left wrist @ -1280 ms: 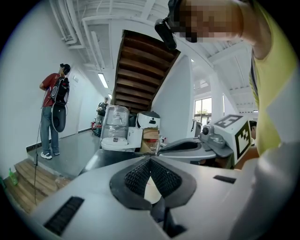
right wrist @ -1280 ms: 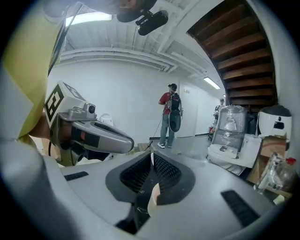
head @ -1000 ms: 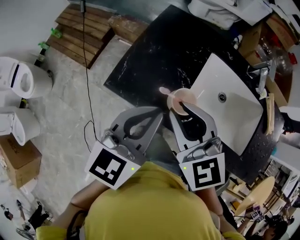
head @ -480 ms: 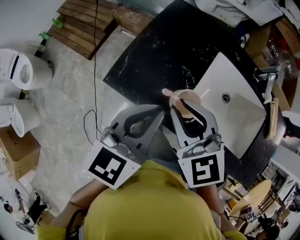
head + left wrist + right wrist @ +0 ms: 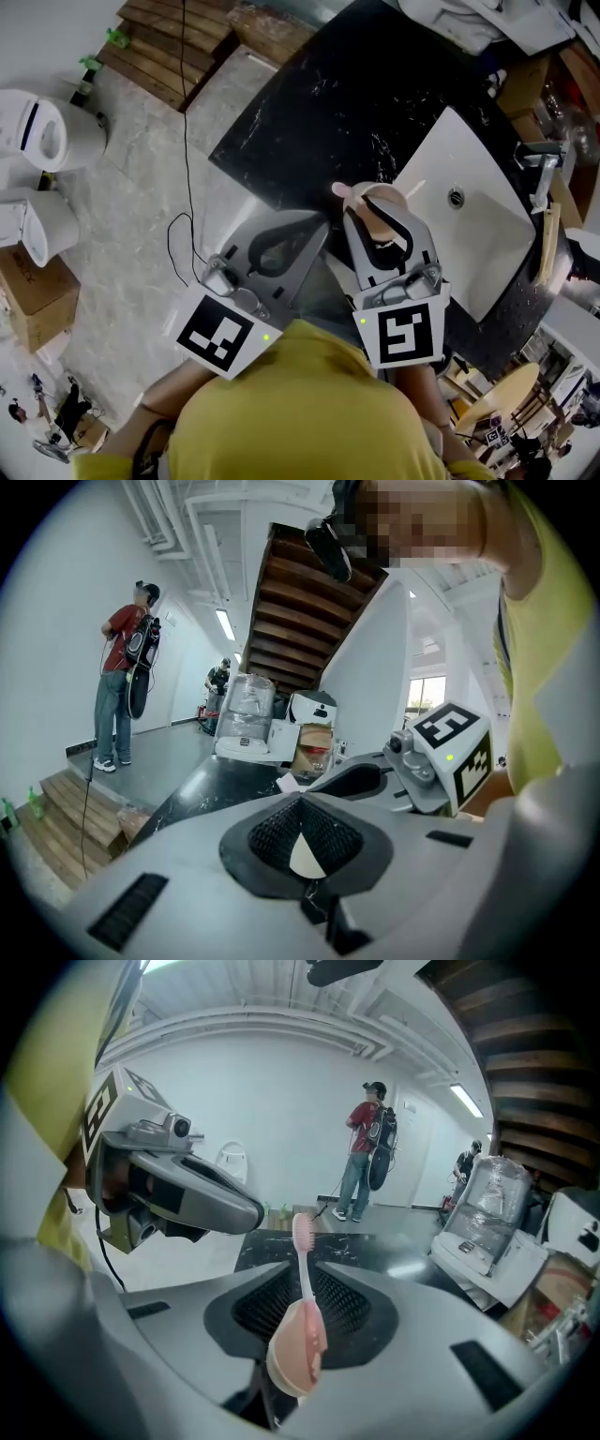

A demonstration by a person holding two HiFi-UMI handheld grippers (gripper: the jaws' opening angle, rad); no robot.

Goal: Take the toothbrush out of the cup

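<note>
My left gripper [image 5: 302, 841] idles pressed together, empty. My right gripper [image 5: 302, 1309] has pushed forward and now pinches the pink cup [image 5: 295, 1358] at the black counter's [image 5: 309, 103] near edge beside the sink [image 5: 473, 239]. The pink toothbrush [image 5: 302, 1237] still stands inside, ready for pulling.

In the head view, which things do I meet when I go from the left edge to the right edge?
toilet → cable → left gripper → right gripper holding the cup → sink → faucet
</note>
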